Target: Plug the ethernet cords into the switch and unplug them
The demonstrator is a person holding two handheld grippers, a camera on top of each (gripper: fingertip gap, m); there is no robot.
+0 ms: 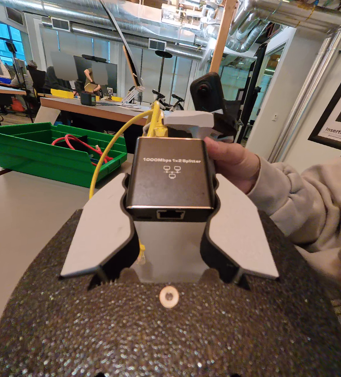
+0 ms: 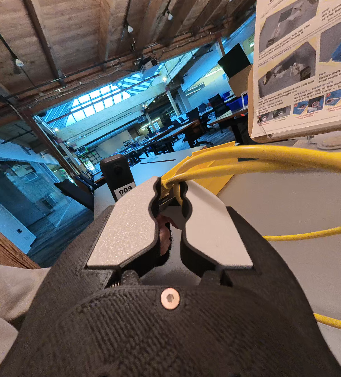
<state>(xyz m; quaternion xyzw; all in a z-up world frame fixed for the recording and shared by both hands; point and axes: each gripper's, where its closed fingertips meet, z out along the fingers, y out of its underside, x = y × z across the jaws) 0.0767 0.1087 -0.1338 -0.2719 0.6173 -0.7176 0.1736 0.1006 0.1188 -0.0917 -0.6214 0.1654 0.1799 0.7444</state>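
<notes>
Left gripper (image 1: 170, 189) clamps the dark metal switch (image 1: 170, 173) above the grey table (image 1: 22, 214), a green bin (image 1: 49, 146) close behind. Right gripper (image 2: 170, 194) pinches yellow ethernet cords (image 2: 267, 161) at the switch's far ports — its near port faces the camera, empty.

Dark metal switch (image 1: 170, 175) held level, near port empty; yellow ethernet cords (image 1: 155, 124) plugged into its far end.
</notes>
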